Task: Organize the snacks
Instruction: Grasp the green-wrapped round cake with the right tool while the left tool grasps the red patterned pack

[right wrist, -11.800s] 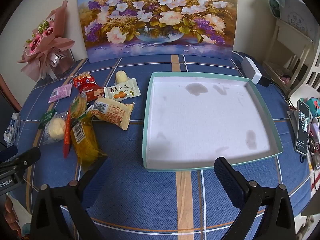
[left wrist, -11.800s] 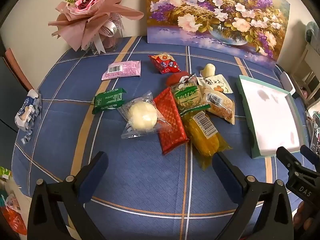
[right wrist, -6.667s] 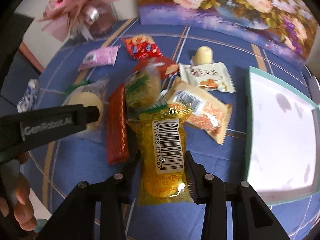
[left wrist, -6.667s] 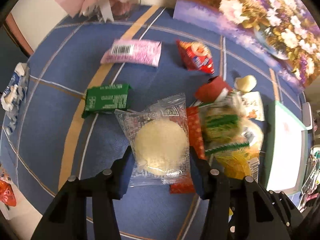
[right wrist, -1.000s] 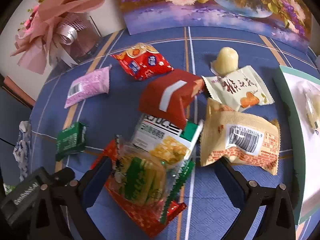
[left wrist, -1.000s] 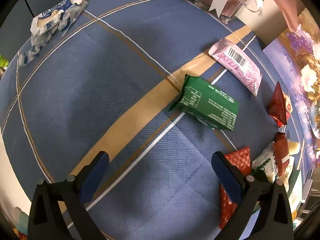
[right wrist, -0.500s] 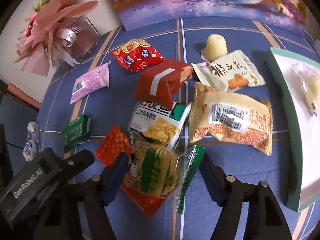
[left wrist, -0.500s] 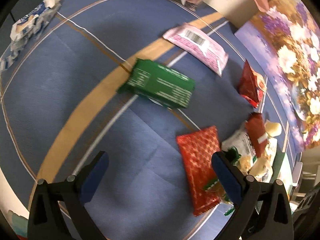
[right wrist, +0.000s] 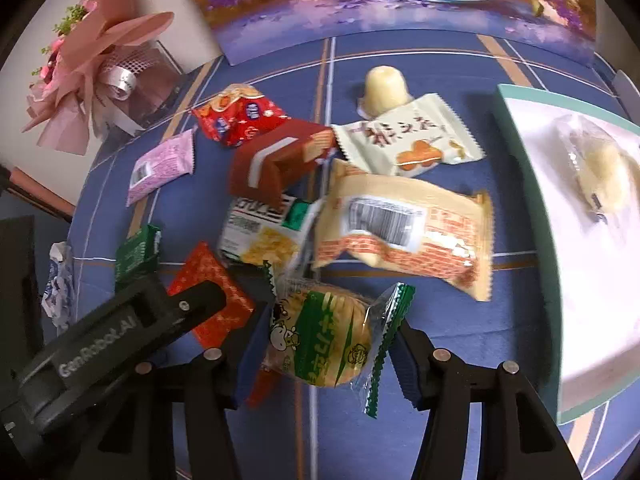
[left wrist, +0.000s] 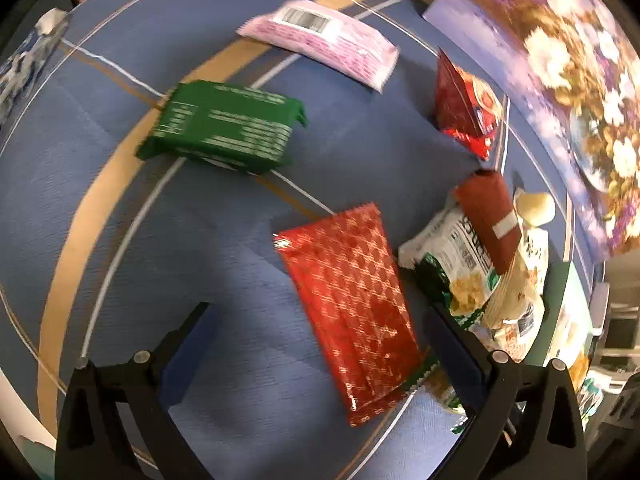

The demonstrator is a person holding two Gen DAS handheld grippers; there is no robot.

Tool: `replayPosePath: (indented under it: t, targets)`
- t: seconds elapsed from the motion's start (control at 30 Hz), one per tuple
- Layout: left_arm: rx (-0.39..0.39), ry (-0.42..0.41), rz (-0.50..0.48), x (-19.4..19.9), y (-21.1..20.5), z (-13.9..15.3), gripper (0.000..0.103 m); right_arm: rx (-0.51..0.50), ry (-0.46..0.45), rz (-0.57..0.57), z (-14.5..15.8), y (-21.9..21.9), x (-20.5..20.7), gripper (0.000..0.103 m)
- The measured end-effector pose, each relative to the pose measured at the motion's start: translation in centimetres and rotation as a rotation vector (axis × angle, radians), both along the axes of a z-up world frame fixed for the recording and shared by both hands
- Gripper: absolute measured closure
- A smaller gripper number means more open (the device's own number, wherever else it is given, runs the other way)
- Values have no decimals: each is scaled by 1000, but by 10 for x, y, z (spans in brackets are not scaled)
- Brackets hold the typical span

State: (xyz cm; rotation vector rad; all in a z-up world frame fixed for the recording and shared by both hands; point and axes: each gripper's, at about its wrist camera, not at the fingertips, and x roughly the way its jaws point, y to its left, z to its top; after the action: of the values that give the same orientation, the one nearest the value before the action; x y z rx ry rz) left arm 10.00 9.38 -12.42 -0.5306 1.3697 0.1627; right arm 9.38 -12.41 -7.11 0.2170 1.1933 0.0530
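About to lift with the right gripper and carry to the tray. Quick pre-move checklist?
1. Round green-and-clear wrapped cracker between the right gripper pads: ok, jaws closing on it.
2. Firm grip: cannot tell.
3. Nothing else caught: cannot tell; long red patterned packet lies right beside the left pad.
4. Left gripper clear: not ok, open over that red packet, crowding the right.
5. Teal-rimmed white tray has room: ok, one pale bun visible inside.

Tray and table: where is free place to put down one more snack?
The tray floor is bare between its near rim and the wrapped bun. On the cloth, a bare patch lies left of the red pack and below the green pack. The pile around the brick-print bag is crowded.
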Motion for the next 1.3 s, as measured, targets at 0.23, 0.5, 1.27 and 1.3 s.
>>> replayPosePath:
  t: [0.23,0.5,1.27,1.3]
  targets:
    - [59,2,-39,20,-37,-2,1,-54,36,-17,-2,-24,-7,44]
    - [192,28,-142,39,-95,-7,1,-63,47,-26,1,-48,-16,44]
    - [199,27,-181,14,-113,-6,17,-144,67,24,-7,-37,-20,38]
    - [201,26,-181,12,-110,-4,20,-138,67,22,-7,-38,-21,38]
